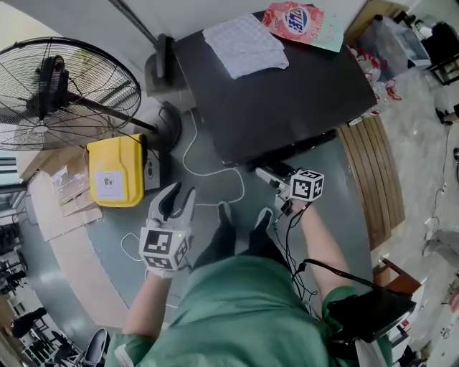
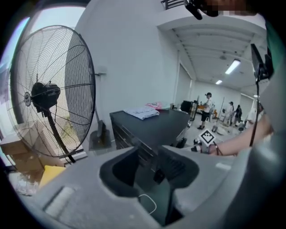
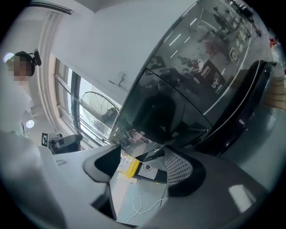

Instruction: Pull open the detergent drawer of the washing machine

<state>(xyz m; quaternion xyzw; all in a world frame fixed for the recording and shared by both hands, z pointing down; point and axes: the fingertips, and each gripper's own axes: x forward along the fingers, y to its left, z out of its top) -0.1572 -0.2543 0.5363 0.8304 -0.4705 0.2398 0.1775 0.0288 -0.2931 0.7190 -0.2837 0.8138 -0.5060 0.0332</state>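
The black washing machine [image 1: 276, 93] stands ahead of me, seen from above, and its glossy dark front [image 3: 196, 85] fills the right gripper view. I cannot make out the detergent drawer in any view. My right gripper [image 1: 273, 179] is close to the machine's front edge; its jaws [image 3: 143, 163] stand open with nothing between them. My left gripper [image 1: 176, 203] hangs lower left over the floor, well away from the machine. It is open and empty [image 2: 149, 167], pointing toward the machine [image 2: 152, 123].
A white cloth [image 1: 244, 44] and a detergent bag [image 1: 300, 20] lie on the machine's top. A large floor fan [image 1: 57, 93] and a yellow box [image 1: 115, 172] stand to the left. A white cable [image 1: 208, 172] runs over the floor. Wooden planks [image 1: 369, 172] lie right.
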